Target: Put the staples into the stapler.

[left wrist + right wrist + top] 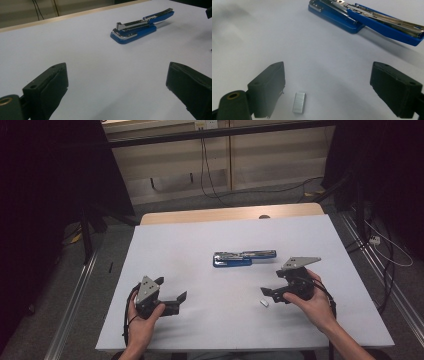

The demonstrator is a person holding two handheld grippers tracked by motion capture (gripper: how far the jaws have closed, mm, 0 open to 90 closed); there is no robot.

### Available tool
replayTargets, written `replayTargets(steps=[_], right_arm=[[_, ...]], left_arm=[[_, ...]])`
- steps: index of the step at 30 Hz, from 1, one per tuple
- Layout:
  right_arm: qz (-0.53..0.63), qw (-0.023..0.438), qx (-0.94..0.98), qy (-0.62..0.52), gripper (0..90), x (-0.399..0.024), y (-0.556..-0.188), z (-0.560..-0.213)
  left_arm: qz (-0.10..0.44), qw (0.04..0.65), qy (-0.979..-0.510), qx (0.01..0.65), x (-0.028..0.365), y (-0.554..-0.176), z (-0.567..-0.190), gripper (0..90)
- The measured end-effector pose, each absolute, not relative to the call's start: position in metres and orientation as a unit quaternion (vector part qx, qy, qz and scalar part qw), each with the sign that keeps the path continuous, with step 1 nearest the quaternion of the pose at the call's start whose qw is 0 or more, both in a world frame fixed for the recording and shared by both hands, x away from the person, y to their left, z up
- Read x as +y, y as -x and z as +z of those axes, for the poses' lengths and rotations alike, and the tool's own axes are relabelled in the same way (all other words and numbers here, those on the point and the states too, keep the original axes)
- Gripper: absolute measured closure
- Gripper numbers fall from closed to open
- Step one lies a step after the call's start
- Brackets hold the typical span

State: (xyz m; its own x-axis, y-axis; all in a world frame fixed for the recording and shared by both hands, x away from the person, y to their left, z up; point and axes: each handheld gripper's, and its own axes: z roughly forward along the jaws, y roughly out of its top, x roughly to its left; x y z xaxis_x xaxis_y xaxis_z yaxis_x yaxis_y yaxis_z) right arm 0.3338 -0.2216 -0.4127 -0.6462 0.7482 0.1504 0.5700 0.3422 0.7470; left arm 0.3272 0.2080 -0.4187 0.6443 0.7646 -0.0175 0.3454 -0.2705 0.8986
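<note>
Your right claw [327, 87] stood spread and empty with the strip of staples [299, 102] lying on the counter [200, 240] between its jaws, nearer the left-hand one, long axis pointing away toward the opened blue stapler [364, 18] beyond.

My left claw [172, 301] and right claw [267, 292] were black, each topped by a grey three-cornered plate, with thick matte jaws, a brass-ringed screw hole and black trailing cables.

A pale wooden strip [225, 213] runs along the table's far edge, black cables [210, 180] trailing over the floor beyond.
</note>
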Motion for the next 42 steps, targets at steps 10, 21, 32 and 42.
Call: replayTargets(steps=[10, 21, 32, 42], right_arm=[[0.367, 0.076, 0.838, -0.397, 19.9, -0.217, -0.333, -0.414], [0.315, 0.048, 0.863, -0.391, 37.7, -0.208, -0.33, -0.414], [0.286, 0.03, 0.875, -0.39, 48.2, -0.202, -0.337, -0.411], [0.251, 0.01, 0.892, -0.375, 57.1, -0.192, -0.337, -0.412]], left_arm=[[0.212, 0.476, -0.781, 0.344, 0.204, -0.32, -0.42, 4.3], [0.216, 0.486, -0.774, 0.343, 0.204, -0.323, -0.416, 4.3], [0.215, 0.486, -0.777, 0.337, 0.2, -0.326, -0.417, 4.3], [0.214, 0.487, -0.776, 0.339, 0.201, -0.326, -0.417, 4.3]])
